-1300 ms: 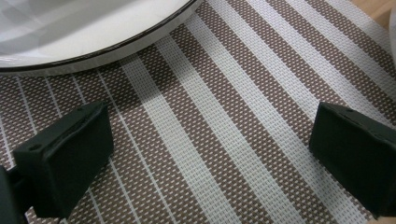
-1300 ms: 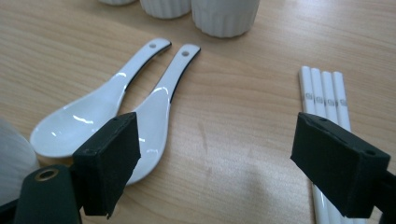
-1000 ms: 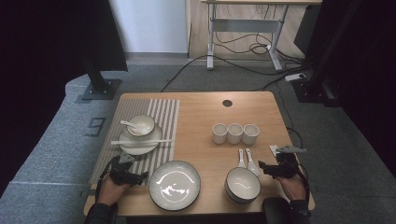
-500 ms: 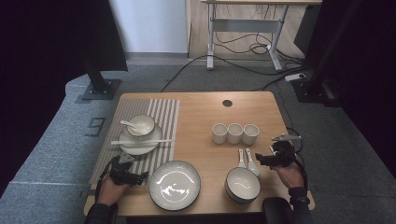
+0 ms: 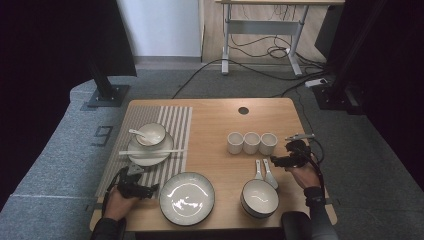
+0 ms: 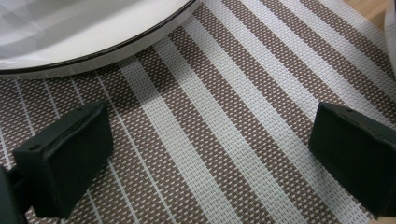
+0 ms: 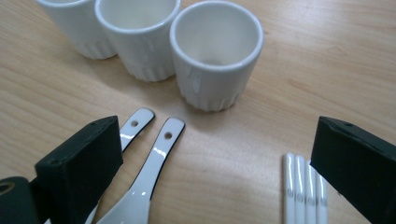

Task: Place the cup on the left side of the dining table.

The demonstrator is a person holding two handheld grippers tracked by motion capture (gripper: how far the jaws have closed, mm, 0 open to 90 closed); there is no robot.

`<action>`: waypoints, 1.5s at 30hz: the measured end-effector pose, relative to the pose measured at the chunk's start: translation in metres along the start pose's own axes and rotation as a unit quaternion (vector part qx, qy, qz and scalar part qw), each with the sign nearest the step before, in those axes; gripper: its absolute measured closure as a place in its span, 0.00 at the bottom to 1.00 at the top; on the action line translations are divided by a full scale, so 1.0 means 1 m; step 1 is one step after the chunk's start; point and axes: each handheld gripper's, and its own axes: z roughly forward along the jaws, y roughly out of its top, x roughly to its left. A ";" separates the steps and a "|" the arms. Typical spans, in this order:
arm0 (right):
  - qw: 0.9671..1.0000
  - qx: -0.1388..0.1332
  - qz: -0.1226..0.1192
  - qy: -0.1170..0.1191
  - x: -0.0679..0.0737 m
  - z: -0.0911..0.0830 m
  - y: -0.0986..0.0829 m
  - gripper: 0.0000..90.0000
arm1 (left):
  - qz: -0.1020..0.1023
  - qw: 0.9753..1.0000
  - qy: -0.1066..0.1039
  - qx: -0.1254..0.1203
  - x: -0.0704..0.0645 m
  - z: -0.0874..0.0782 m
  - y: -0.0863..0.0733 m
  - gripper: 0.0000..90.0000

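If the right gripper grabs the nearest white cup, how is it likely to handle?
The nearest cup looks like glazed ceramic, so probably slippery between the right gripper's open jaws and breakable if dropped. It is squat and upright, so unlikely to tip. It stands close beside the middle cup, so a push would likely knock that.

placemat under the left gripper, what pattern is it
Brown and white woven stripes on the placemat, clearest in the left gripper view.

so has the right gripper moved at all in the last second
Yes. The right gripper has gone forward, away from the stacked bowls and toward the three cups.
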 end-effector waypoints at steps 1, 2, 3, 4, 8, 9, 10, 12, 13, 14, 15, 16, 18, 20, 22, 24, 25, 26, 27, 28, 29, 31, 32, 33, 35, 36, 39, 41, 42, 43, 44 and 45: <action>1.000 0.001 -0.001 -0.002 0.000 0.002 0.003 0.04 | 0.000 1.000 0.000 0.000 0.000 0.000 0.000 0.00; 1.000 0.002 -0.001 -0.002 -0.001 0.003 0.004 0.04 | 0.000 1.000 0.000 0.000 0.000 0.000 0.000 0.00; 1.000 0.002 0.000 -0.003 -0.001 0.005 0.007 0.05 | 0.000 1.000 0.000 0.000 0.000 0.000 0.000 0.00; 1.000 0.002 0.000 -0.005 -0.001 0.006 0.008 0.06 | 0.000 1.000 0.000 0.000 0.000 0.000 0.000 0.00; 1.000 0.007 -0.001 -0.014 -0.004 0.013 0.015 0.09 | 0.000 1.000 0.000 0.000 0.000 0.000 0.000 0.00; 1.000 0.007 -0.001 -0.015 -0.005 0.015 0.016 0.09 | 0.000 1.000 0.000 0.000 0.000 0.000 0.000 0.00; 1.000 0.008 0.000 -0.014 -0.005 0.018 0.019 0.09 | 0.000 1.000 0.000 0.000 0.000 0.000 0.000 0.00; 1.000 0.009 -0.002 -0.015 -0.006 0.021 0.021 0.08 | 0.000 1.000 0.000 0.000 0.000 0.000 0.000 0.00; 1.000 0.011 -0.003 -0.016 -0.006 0.023 0.022 0.08 | 0.000 1.000 0.000 0.000 0.000 0.000 0.000 0.00; 1.000 0.013 -0.004 -0.016 -0.006 0.026 0.024 0.07 | 0.000 1.000 0.000 0.000 0.000 0.000 0.000 0.00; 1.000 0.015 -0.005 -0.016 -0.006 0.029 0.025 0.07 | 0.000 1.000 0.000 0.000 0.000 0.000 0.000 0.00; 1.000 0.016 -0.006 -0.017 -0.006 0.031 0.026 0.07 | 0.000 1.000 0.000 0.000 0.000 0.000 0.000 0.00; 1.000 0.017 -0.006 -0.017 -0.006 0.035 0.027 0.07 | 0.000 1.000 0.000 0.000 0.000 0.000 0.000 0.00; 1.000 0.019 -0.007 -0.016 -0.006 0.040 0.029 0.07 | 0.000 1.000 0.000 0.000 0.000 0.000 0.000 0.00; 1.000 0.021 -0.010 -0.018 -0.005 0.044 0.029 0.07 | 0.000 1.000 0.000 0.000 0.000 0.000 0.000 0.00; 1.000 0.022 -0.011 -0.018 -0.005 0.049 0.030 0.08 | 0.000 1.000 0.000 0.000 0.000 0.000 0.000 0.00; 0.999 0.023 -0.012 -0.019 -0.005 0.051 0.030 0.08 | 0.000 1.000 0.000 0.000 0.000 0.000 0.000 0.00; 0.999 0.024 -0.014 -0.022 -0.005 0.053 0.030 0.09 | 0.000 1.000 0.000 0.000 0.000 0.000 0.000 0.00; 0.999 0.025 -0.013 -0.023 -0.005 0.055 0.031 0.09 | 0.000 1.000 0.000 0.000 0.000 0.000 0.000 0.00; 0.999 0.025 -0.014 -0.024 -0.006 0.056 0.031 0.10 | 0.000 1.000 0.000 0.000 0.000 0.000 0.000 0.00; 0.999 0.025 -0.013 -0.025 -0.006 0.057 0.031 0.10 | 0.000 1.000 0.000 0.000 0.000 0.000 0.000 0.00; 0.999 0.024 -0.012 -0.022 -0.006 0.060 0.032 0.10 | 0.000 1.000 0.000 0.000 0.000 0.000 0.000 0.00; 0.999 0.024 -0.012 -0.023 -0.006 0.061 0.032 0.11 | 0.000 1.000 0.000 0.000 0.000 0.000 0.000 0.00; 0.999 0.025 -0.013 -0.022 -0.006 0.063 0.033 0.11 | 0.000 1.000 0.000 0.000 0.000 0.000 0.000 0.00; 0.999 0.025 -0.014 -0.022 -0.005 0.065 0.034 0.12 | 0.000 1.000 0.000 0.000 0.000 0.000 0.000 0.00; 0.999 0.025 -0.015 -0.022 -0.004 0.066 0.035 0.12 | 0.000 1.000 0.000 0.000 0.000 0.000 0.000 0.00; 0.999 0.026 -0.016 -0.022 -0.004 0.069 0.036 0.13 | 0.000 1.000 0.000 0.000 0.000 0.000 0.000 0.00; 0.999 0.027 -0.015 -0.021 -0.004 0.071 0.037 0.13 | 0.000 1.000 0.000 0.000 0.000 0.000 0.000 0.00; 0.999 0.027 -0.015 -0.019 -0.005 0.072 0.037 0.14 | 0.000 1.000 0.000 0.000 0.000 0.000 0.000 0.00; 0.999 0.027 -0.014 -0.018 -0.005 0.072 0.037 0.14 | 0.000 1.000 0.000 0.000 0.000 0.000 0.000 0.00; 0.999 0.028 -0.013 -0.017 -0.005 0.073 0.037 0.14 | 0.000 1.000 0.000 0.000 0.000 0.000 0.000 0.00; 0.999 0.028 -0.014 -0.016 -0.005 0.073 0.037 0.15 | 0.000 1.000 0.000 0.000 0.000 0.000 0.000 0.00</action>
